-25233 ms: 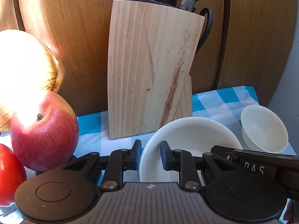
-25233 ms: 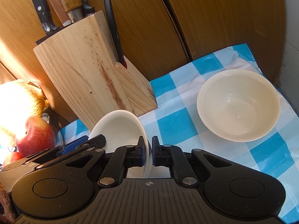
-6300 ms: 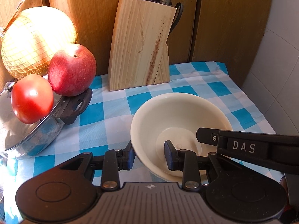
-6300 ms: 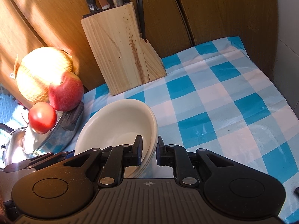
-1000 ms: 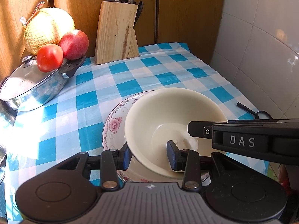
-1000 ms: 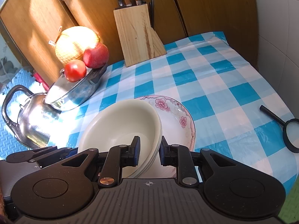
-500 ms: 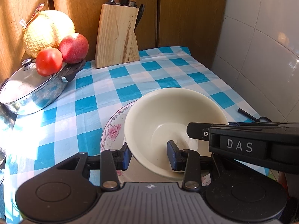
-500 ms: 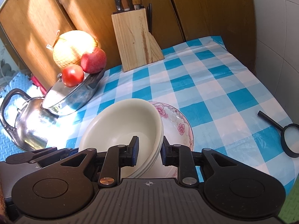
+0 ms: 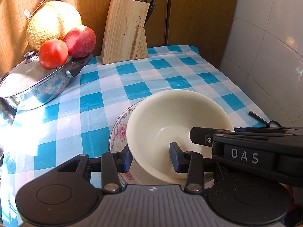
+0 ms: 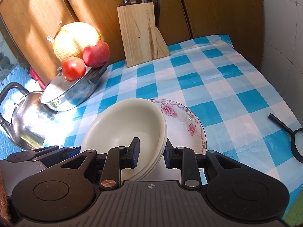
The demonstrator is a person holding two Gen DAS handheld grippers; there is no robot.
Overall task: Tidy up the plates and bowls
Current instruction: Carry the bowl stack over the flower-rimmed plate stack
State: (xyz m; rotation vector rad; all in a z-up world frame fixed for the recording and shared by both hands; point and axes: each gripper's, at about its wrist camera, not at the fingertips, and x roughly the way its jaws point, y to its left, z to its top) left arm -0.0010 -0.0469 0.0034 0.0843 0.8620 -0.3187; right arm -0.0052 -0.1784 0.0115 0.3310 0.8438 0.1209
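Note:
A stack of cream bowls (image 9: 176, 117) (image 10: 123, 124) sits on a floral-rimmed plate (image 9: 119, 130) (image 10: 185, 124) on the blue checked tablecloth. My left gripper (image 9: 150, 158) straddles the stack's near left wall, one finger outside and one inside, and looks open. My right gripper (image 10: 151, 152) straddles the near right rim, jaws apart with a gap to the bowl on the inner side. Each gripper's black body shows in the other's view.
A wooden knife block (image 9: 125, 32) stands at the back against wood panels. A lidded steel pot (image 9: 37, 87) at left carries a tomato (image 9: 53, 54), an apple (image 9: 80, 41) and a netted melon (image 9: 53, 22). A kettle (image 10: 24, 121) sits far left, a magnifying glass (image 10: 295, 138) at right by the tiled wall.
The bowls came down onto the floral plate over the last second. My right gripper's jaws have spread wider around the rim, and the left gripper's gap has grown slightly.

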